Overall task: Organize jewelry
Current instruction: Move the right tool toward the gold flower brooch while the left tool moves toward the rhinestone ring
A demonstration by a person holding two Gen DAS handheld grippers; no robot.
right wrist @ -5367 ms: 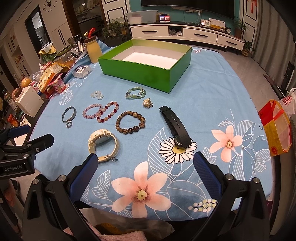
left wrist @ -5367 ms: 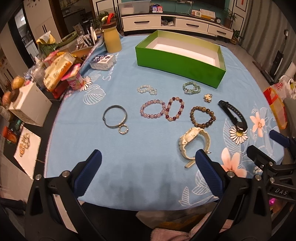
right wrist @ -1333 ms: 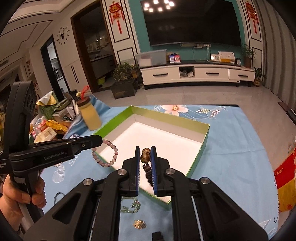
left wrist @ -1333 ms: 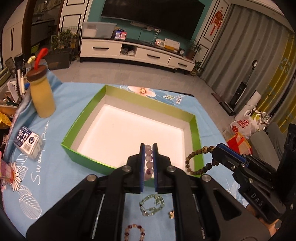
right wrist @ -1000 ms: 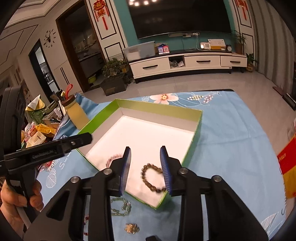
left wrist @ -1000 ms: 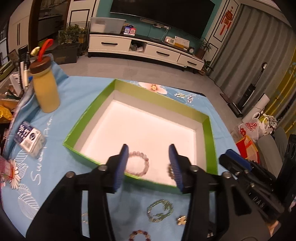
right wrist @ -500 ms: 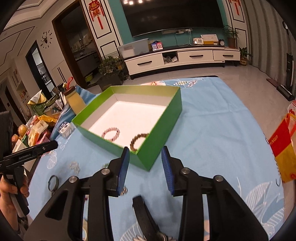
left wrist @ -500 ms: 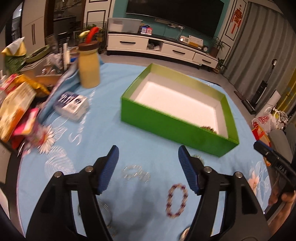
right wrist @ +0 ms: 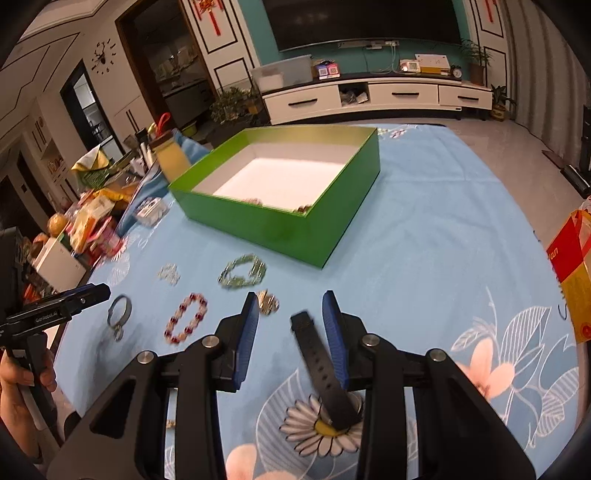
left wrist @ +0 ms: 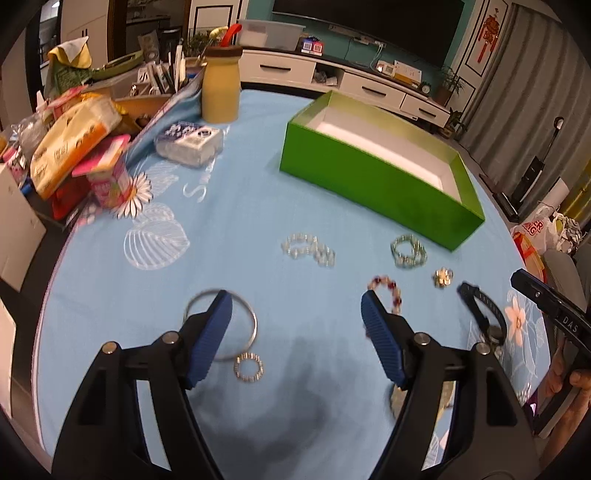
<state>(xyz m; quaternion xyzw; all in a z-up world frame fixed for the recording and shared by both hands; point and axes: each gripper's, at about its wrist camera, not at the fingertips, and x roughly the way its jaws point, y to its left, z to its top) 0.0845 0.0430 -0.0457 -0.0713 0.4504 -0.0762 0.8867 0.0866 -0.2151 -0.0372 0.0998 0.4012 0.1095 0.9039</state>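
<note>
A: Take the TV (right wrist: 364,20) on the teal wall (right wrist: 271,40) as your mark. What do you see beneath it?

B: You have a long white cabinet (right wrist: 376,96) with dark handles directly under it, standing on a pale, glossy floor (right wrist: 491,136).

A: And to its right?

B: Grey curtains (left wrist: 535,77). To its left you get white panelled walls, a dark doorway (right wrist: 162,62), and further left a wall clock (right wrist: 103,57).

Bracelets (left wrist: 308,249), a bangle (left wrist: 236,321) and black watch (right wrist: 321,362) lie before the green box (right wrist: 280,225).
</note>
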